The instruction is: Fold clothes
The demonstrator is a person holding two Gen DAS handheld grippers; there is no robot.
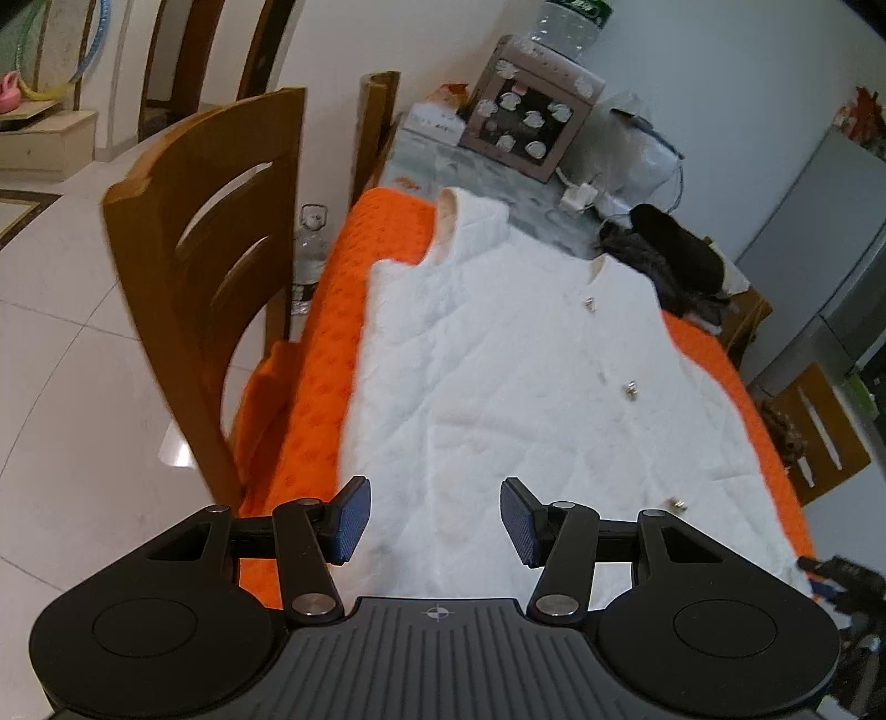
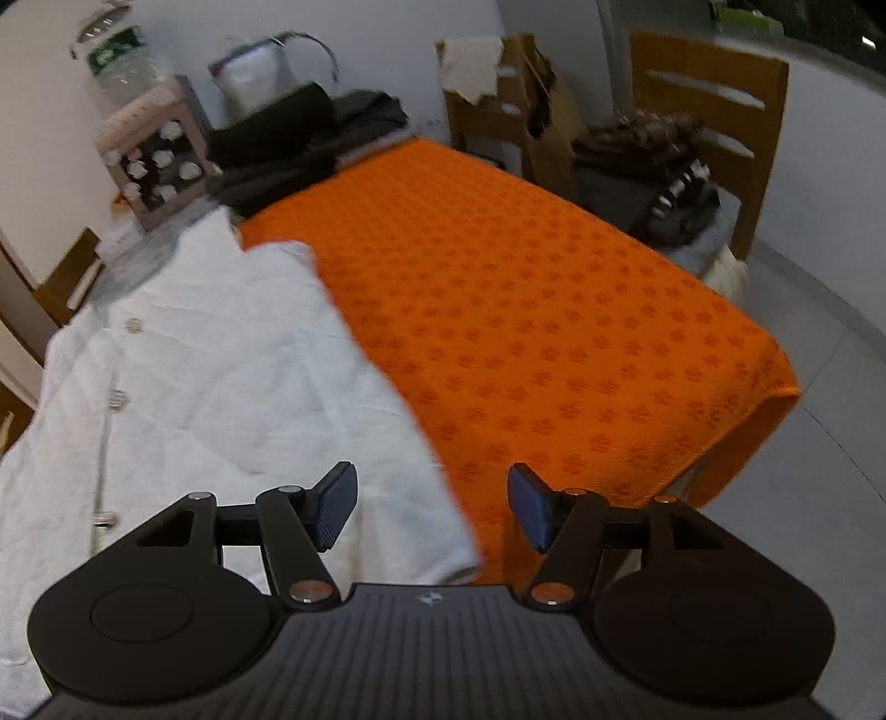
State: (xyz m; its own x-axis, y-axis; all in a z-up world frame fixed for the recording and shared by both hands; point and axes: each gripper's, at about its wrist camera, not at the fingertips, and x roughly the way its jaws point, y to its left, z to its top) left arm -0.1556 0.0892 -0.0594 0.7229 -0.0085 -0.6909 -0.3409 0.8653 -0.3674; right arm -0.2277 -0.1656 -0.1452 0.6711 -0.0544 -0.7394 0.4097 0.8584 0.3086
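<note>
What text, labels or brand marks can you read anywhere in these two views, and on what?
None can be read.
Water bottle green label: print too blurred.
White box behind the orange cloth: dark marks, too small.
Left gripper base: a small round emblem, no letters.
White vest: no print.

white quilted vest [image 1: 498, 354], orange patterned tablecloth [image 2: 526, 310]
</note>
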